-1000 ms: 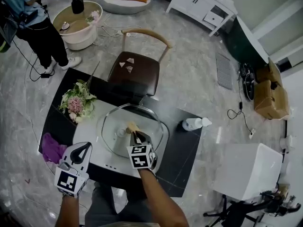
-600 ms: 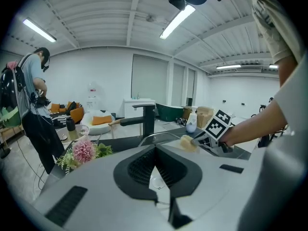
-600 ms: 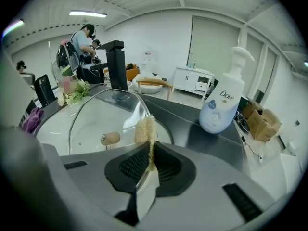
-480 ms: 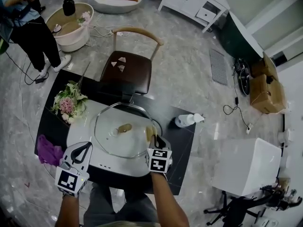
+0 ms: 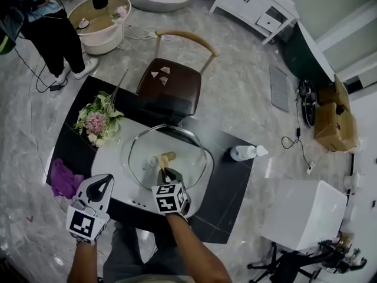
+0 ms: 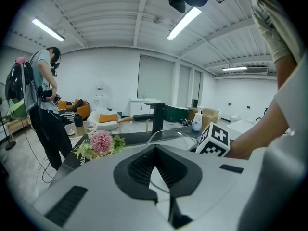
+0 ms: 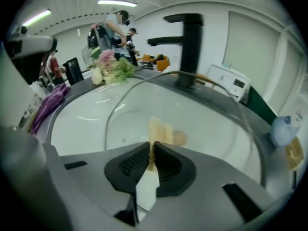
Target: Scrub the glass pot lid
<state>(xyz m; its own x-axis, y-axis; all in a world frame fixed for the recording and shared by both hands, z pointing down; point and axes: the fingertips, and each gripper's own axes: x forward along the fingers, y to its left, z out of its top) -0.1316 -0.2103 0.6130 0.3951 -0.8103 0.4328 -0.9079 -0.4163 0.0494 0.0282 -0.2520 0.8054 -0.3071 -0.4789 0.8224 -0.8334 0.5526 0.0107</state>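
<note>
Gripping sponge on lid | right tool clenched on it | left tool released, empty, apart from lid

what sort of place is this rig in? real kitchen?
Likely a mock kitchen in a studio, not a home: a freestanding counter with sink and black faucet on open marble floor, cardboard boxes nearby. The right gripper holds a sponge on the glass lid.

1. Staged home kitchen: white sink, black faucet, flowers, wooden chair.
2. Studio signs: ceiling strip lights, cardboard boxes, loose cables on marble floor.
3. White cabinet and cushioned seat behind.
</note>
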